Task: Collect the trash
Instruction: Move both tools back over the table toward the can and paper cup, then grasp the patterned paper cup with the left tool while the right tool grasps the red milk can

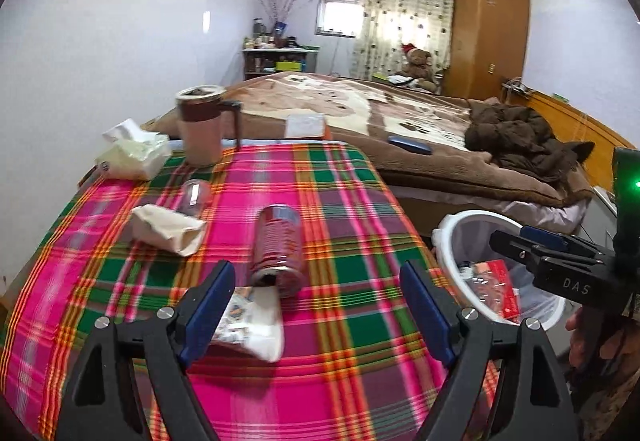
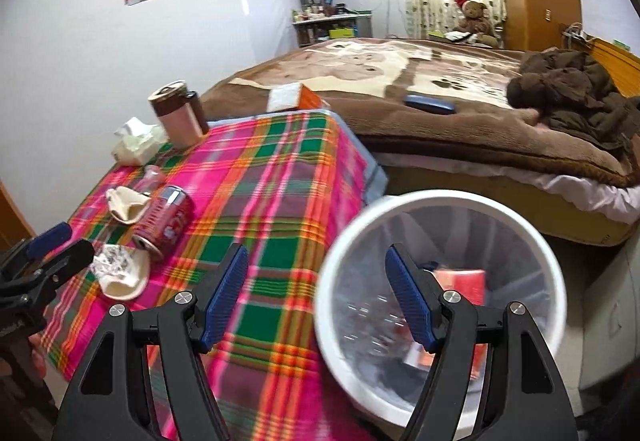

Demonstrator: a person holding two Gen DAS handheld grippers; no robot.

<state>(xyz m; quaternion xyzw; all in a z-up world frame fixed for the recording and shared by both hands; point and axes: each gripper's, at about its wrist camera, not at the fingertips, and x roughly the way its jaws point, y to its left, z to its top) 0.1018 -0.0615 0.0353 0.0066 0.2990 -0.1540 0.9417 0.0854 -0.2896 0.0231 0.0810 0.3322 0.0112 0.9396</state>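
A red can (image 1: 278,245) lies on its side on the plaid tablecloth (image 1: 352,209); it also shows in the right wrist view (image 2: 166,219). A white printed wrapper (image 1: 252,325) lies just before it, and crumpled paper (image 1: 168,229) to its left. My left gripper (image 1: 318,311) is open and empty, just short of the can. A white trash bin (image 2: 440,201) with a clear liner stands right of the table and holds a red packet (image 2: 460,283). My right gripper (image 2: 316,301) is open and empty at the bin's left rim.
A pink mug (image 1: 202,125), a tissue pack (image 1: 134,153) and a clear cup (image 1: 194,197) sit at the table's far left. A bed with a brown blanket (image 1: 420,129) lies behind the table and bin. The white wall (image 1: 80,81) bounds the left.
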